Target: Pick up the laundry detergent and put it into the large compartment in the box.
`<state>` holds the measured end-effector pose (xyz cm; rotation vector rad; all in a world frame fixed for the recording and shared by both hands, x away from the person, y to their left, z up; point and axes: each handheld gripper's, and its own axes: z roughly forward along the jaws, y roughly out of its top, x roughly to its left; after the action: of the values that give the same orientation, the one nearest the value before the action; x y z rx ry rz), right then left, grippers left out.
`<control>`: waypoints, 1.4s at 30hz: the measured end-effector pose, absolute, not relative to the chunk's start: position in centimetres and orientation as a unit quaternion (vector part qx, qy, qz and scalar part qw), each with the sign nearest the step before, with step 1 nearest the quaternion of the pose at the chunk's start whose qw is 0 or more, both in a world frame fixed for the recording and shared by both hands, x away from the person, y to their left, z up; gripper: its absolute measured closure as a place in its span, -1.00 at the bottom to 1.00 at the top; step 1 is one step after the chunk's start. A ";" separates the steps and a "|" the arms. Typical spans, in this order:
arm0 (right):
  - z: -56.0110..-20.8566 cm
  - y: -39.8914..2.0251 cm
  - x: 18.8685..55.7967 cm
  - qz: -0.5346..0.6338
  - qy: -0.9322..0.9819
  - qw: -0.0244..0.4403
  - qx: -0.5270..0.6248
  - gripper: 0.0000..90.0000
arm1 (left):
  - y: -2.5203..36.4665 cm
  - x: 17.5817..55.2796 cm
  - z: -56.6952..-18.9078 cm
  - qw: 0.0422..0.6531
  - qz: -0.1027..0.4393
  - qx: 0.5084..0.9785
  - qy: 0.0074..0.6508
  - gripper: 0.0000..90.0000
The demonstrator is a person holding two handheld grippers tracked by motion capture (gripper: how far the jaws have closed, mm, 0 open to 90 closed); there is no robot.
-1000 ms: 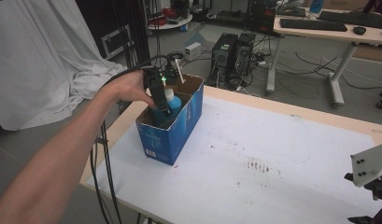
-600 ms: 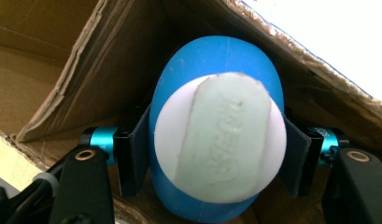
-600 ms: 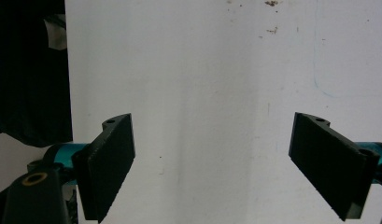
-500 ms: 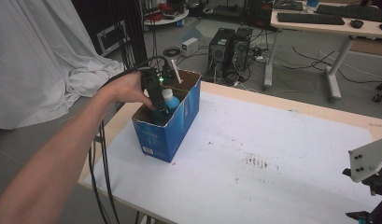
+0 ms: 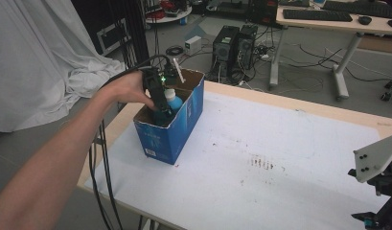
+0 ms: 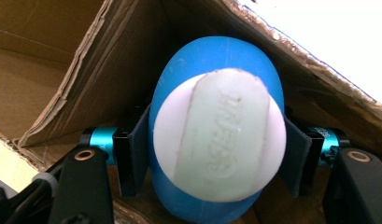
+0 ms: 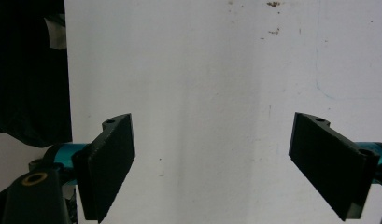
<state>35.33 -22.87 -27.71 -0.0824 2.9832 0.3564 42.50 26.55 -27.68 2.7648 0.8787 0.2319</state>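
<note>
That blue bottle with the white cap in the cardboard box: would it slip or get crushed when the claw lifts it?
Probably neither. The left claw grips the blue bottle on both sides just under its wide white cap, which would likely catch if it slid. The walls show no denting, so it seems stiff plastic. Its rounded, smooth body might twist, and it could scrape the cardboard box.

A rectangular desk (image 5: 289, 139) with a white top and a pale wooden edge was seen in the high view. An open blue cardboard box (image 5: 177, 127) was stood directly on it, near its far left corner. A patch of small dark specks (image 5: 263, 164) was marked on the white surface, well apart from the box and towards the right.
</note>
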 end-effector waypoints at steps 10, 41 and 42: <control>-27.7 -22.9 35.2 0.117 0.990 0.069 -0.029 -0.70 | 26.3 42.5 -28.0 0.104 0.077 0.945 0.299 -0.24; -27.6 -23.2 34.9 0.122 0.990 0.072 -0.027 -0.70 | 25.7 41.3 -23.4 0.124 0.122 0.942 0.288 -0.45; -27.6 -23.2 34.9 0.121 0.990 0.072 -0.026 -0.70 | 25.4 41.2 -23.1 0.126 0.126 0.941 0.288 -0.48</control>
<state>34.88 -23.25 -27.56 -0.0794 2.9734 0.3646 41.18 25.43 -23.14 2.7403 0.8385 0.3666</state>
